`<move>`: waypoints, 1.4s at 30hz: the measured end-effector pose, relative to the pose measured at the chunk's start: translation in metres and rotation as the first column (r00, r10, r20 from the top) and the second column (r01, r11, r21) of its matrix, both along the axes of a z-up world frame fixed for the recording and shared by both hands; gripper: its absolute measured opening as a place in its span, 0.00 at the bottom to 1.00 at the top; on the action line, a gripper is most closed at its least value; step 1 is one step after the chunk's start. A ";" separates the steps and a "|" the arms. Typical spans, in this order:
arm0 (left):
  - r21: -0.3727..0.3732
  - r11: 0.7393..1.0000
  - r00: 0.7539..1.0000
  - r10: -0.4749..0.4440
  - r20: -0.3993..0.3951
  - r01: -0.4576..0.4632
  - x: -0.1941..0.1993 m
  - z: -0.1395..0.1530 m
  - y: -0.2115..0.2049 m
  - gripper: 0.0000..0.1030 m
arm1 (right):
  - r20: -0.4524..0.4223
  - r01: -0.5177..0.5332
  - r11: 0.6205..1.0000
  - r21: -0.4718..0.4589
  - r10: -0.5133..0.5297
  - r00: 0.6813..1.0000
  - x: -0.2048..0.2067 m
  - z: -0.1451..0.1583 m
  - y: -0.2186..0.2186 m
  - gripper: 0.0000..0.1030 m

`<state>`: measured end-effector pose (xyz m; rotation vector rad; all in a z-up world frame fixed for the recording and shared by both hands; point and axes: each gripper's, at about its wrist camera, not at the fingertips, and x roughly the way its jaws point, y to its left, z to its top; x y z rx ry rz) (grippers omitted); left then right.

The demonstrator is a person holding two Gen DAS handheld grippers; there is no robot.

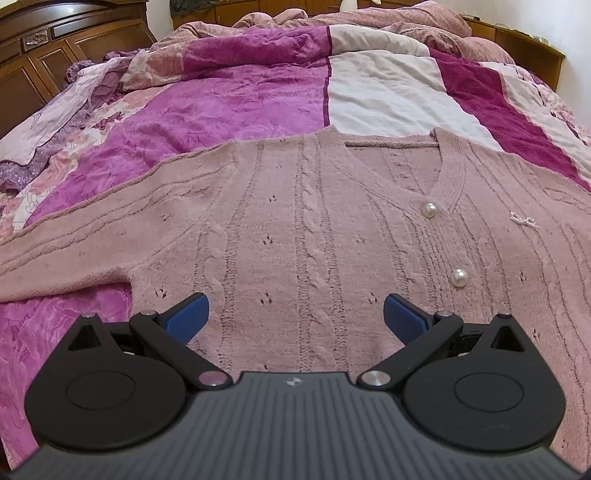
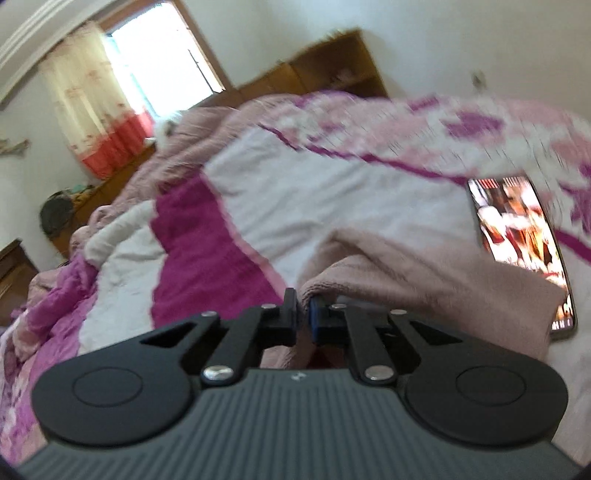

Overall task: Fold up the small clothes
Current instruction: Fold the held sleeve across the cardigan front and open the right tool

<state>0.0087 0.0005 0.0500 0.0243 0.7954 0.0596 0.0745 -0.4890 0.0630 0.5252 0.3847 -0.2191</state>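
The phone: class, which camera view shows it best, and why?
The right wrist view: the phone lies on the bedspread with its screen lit, beside the pink cardigan. The left wrist view does not show it.

Your left gripper point(image 1: 296, 314), black-armed with blue ribbed pads point(image 1: 188, 317), hangs tilted downward with its jaws spread wide and nothing between them. Your right gripper point(image 2: 303, 314) points shallowly downward, jaws pinched together on a fold of pink knit sleeve point(image 2: 406, 266).

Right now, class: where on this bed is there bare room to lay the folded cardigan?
Free: the white quilt panel beyond the cardigan's neckline, and the magenta patch left of it. Crowded: the heaped bedding at the far end, and beside the phone.
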 end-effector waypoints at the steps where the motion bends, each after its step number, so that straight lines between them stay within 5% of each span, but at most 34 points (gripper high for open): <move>1: -0.005 1.000 1.000 0.001 0.000 -0.001 0.000 0.000 0.001 1.00 | 0.013 -0.014 1.000 -0.004 0.014 1.000 0.000 0.006 0.005 0.09; 13: -0.016 1.000 0.999 -0.003 0.040 0.003 -0.009 0.013 0.016 1.00 | 0.124 -0.202 0.974 -0.106 0.215 0.969 -0.004 0.061 0.092 0.09; 19: -0.033 0.999 0.998 -0.002 0.062 0.004 -0.014 0.020 0.026 1.00 | 0.122 -0.313 0.925 -0.216 0.343 0.931 0.002 0.071 0.161 0.09; 31: -0.068 0.997 0.997 0.036 0.067 -0.032 -0.018 0.025 0.056 1.00 | -0.062 -0.539 0.822 -0.183 0.538 0.841 0.028 0.002 0.270 0.09; 38: -0.072 0.997 0.998 0.036 0.057 -0.032 -0.014 0.026 0.064 1.00 | -0.214 -0.575 0.816 -0.058 0.553 0.805 0.033 -0.036 0.283 0.12; 40: -0.074 0.997 0.998 0.025 0.057 -0.021 -0.012 0.027 0.062 1.00 | -0.218 -0.575 0.817 -0.033 0.556 0.802 0.030 -0.039 0.279 0.16; 42: -0.075 0.997 0.998 0.011 0.057 -0.007 -0.010 0.028 0.058 1.00 | -0.200 -0.581 0.814 -0.002 0.569 0.797 0.023 -0.035 0.275 0.44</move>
